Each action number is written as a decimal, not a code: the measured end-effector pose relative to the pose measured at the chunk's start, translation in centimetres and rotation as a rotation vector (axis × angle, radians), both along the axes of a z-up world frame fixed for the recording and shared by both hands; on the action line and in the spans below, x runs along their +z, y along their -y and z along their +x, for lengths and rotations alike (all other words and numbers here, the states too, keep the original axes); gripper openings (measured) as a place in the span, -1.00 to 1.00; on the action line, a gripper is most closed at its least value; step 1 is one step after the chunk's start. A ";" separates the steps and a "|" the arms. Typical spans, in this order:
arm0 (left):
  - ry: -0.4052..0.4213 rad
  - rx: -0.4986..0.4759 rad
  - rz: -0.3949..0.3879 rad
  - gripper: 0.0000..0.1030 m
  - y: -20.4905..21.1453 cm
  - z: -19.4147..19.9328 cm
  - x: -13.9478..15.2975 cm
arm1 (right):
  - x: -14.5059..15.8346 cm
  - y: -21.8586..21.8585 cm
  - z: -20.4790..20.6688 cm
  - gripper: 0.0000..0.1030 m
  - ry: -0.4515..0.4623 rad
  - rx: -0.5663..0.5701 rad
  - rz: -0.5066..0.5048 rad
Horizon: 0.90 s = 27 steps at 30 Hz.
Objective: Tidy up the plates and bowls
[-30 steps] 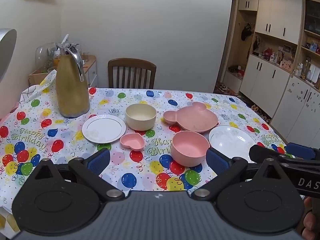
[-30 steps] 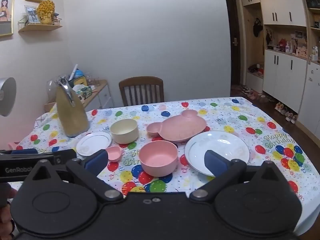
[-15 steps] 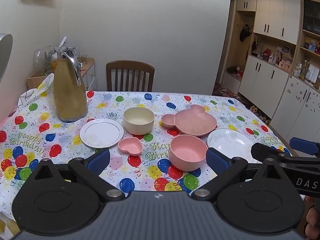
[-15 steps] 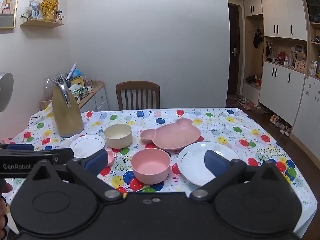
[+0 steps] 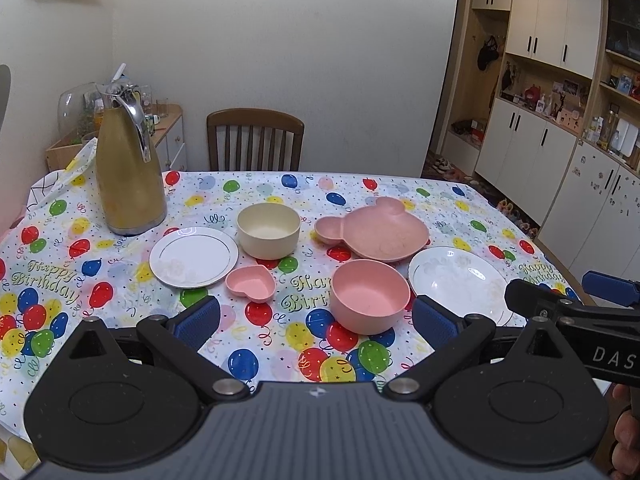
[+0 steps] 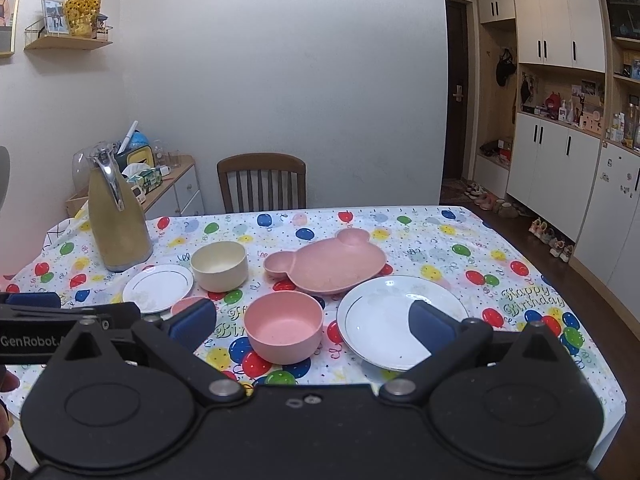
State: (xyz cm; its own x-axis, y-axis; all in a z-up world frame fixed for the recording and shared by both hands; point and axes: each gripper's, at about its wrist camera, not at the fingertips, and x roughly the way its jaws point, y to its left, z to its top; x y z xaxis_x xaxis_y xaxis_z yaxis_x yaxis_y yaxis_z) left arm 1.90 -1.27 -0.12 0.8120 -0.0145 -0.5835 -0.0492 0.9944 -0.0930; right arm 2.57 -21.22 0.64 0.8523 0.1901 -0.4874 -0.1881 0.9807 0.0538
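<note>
Nearest the cameras, both claws hang wide apart above the near edge of the table, holding nothing. The left gripper (image 5: 316,316) frames the pink bowl (image 5: 370,296); beside it in that view the other tool's black arm carries the white letters "DAS", cut off at the frame edge. The right gripper (image 6: 312,320) spans the same pink bowl (image 6: 283,328) and part of the large white plate (image 6: 400,322), and the arm at its left reads "GenRobot".

The tablecloth (image 5: 60,280) is printed with coloured balloons and the words "Happy Birthday" in looping script, repeated in several places.

Just past the pink bowl lies a small heart-shaped pink dish (image 5: 251,283), close to the small white plate (image 5: 194,257) with its thin dark rim line. Behind these stand a cream bowl (image 5: 268,231) and a pink bear-shaped plate (image 5: 374,234), whose near edge meets the large white plate (image 5: 460,280).

Further left stands a gold jug (image 5: 128,164) with a chrome handle. At the far side a wooden chair (image 5: 255,145) stands against the wall.
</note>
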 end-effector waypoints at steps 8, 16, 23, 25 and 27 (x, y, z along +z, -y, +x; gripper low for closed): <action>-0.011 0.002 -0.003 0.99 0.4 0.2 -0.1 | -0.1 0.3 0.3 0.99 -0.016 -0.012 0.003; -0.005 0.002 -0.004 0.99 0.8 0.1 0.0 | 0.0 0.4 0.4 0.99 -0.014 -0.012 0.003; 0.004 -0.001 -0.004 0.99 1.0 0.0 0.3 | 0.0 1.0 0.3 0.99 -0.006 -0.016 0.012; 0.006 0.000 -0.004 0.99 1.1 0.0 0.5 | 0.1 1.1 0.2 0.99 -0.004 -0.015 0.014; 0.006 0.000 -0.004 0.99 1.1 0.0 0.5 | 0.1 1.0 0.1 0.99 -0.002 -0.014 0.014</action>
